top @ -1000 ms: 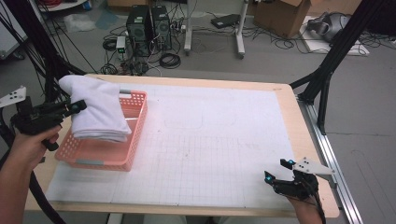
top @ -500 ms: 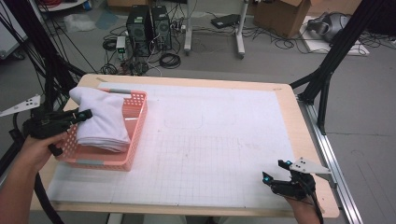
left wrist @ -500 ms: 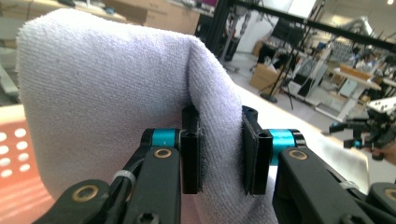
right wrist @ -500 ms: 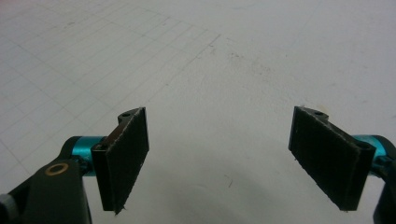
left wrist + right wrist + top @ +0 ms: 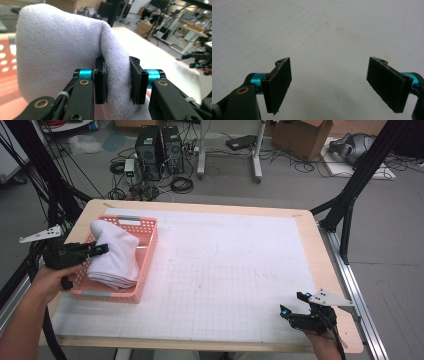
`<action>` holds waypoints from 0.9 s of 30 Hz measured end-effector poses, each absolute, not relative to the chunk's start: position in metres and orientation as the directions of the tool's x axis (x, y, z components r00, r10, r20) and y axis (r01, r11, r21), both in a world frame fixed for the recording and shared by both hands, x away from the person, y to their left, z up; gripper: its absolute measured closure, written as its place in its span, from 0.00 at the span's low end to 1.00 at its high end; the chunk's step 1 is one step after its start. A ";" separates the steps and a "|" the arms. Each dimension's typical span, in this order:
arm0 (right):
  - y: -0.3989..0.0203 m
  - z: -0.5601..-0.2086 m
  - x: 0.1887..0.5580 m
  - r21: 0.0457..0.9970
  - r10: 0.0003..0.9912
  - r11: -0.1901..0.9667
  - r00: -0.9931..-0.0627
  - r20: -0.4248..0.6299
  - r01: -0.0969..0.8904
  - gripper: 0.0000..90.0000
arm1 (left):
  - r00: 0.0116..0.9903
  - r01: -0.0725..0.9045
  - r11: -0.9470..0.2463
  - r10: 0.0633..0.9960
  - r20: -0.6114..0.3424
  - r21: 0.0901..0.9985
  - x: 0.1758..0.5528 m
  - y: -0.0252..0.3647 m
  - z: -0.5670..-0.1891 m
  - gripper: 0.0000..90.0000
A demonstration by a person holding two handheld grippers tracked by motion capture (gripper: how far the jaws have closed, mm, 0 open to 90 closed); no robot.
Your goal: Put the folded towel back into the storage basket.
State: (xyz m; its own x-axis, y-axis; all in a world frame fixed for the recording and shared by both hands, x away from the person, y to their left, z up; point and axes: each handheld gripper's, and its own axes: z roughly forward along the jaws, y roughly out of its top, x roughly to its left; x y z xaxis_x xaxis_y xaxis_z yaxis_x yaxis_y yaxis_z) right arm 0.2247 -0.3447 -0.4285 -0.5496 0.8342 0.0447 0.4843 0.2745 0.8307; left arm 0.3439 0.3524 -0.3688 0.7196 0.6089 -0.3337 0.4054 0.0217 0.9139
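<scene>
A folded white towel (image 5: 117,257) lies in the pink plastic basket (image 5: 148,251) at the table's left side. My left gripper (image 5: 101,249) reaches over the basket's left wall, and its jaws have just been opening a little. In the left gripper view a fold of the towel (image 5: 57,45) still sits pinched between the two pads of the left gripper (image 5: 117,80). My right gripper (image 5: 293,304) rests near the table's front right corner. In its own view the right gripper (image 5: 329,85) stands open over the bare white mat with nothing between its pads.
A white gridded mat (image 5: 235,270) covers most of the wooden table. Black frame legs (image 5: 350,205) stand beside the right edge. Computers, cables and cardboard boxes lie on the floor beyond the far edge.
My left gripper has come down and moved slightly left with the towel, which has sunk from above the basket into it. The right gripper has not moved.
</scene>
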 end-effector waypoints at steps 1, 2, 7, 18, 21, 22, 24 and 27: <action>-0.344 -0.428 0.224 0.829 0.834 0.272 -0.550 0.050 0.488 0.21 | 0.707 0.415 0.026 0.619 -0.341 0.909 0.344 0.353 -0.370 0.78; -0.345 -0.428 0.224 0.830 0.833 0.276 -0.551 0.045 0.485 0.21 | 0.689 0.433 0.021 0.637 -0.346 0.901 0.345 0.354 -0.372 0.78; -0.345 -0.428 0.224 0.830 0.835 0.270 -0.549 0.051 0.488 0.21 | 0.687 0.435 0.021 0.639 -0.347 0.900 0.346 0.353 -0.373 0.79; -0.343 -0.428 0.224 0.828 0.834 0.271 -0.550 0.052 0.491 0.21 | 0.772 0.340 0.043 0.557 -0.305 0.939 0.348 0.333 -0.367 0.81; -0.344 -0.429 0.224 0.829 0.834 0.271 -0.549 0.051 0.489 0.21 | 0.782 0.343 0.020 0.548 -0.297 0.939 0.352 0.328 -0.368 0.81; -0.344 -0.428 0.224 0.828 0.834 0.272 -0.550 0.051 0.490 0.21 | 0.782 0.343 0.020 0.548 -0.297 0.939 0.352 0.328 -0.368 0.81; -0.344 -0.428 0.224 0.828 0.834 0.273 -0.550 0.050 0.490 0.21 | 0.762 0.376 0.004 0.567 -0.312 0.927 0.355 0.328 -0.372 0.80; -0.345 -0.428 0.224 0.830 0.834 0.272 -0.550 0.049 0.487 0.21 | 0.729 0.417 0.007 0.594 -0.339 0.909 0.356 0.331 -0.376 0.78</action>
State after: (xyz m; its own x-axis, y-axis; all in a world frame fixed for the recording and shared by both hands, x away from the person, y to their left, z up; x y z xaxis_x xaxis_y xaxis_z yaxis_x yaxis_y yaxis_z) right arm 0.2236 -0.3445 -0.4279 -0.5499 0.8337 0.0494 0.4872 0.2722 0.8298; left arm 0.3565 0.3311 -0.3764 0.7295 0.5940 -0.3392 0.4171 0.0069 0.9089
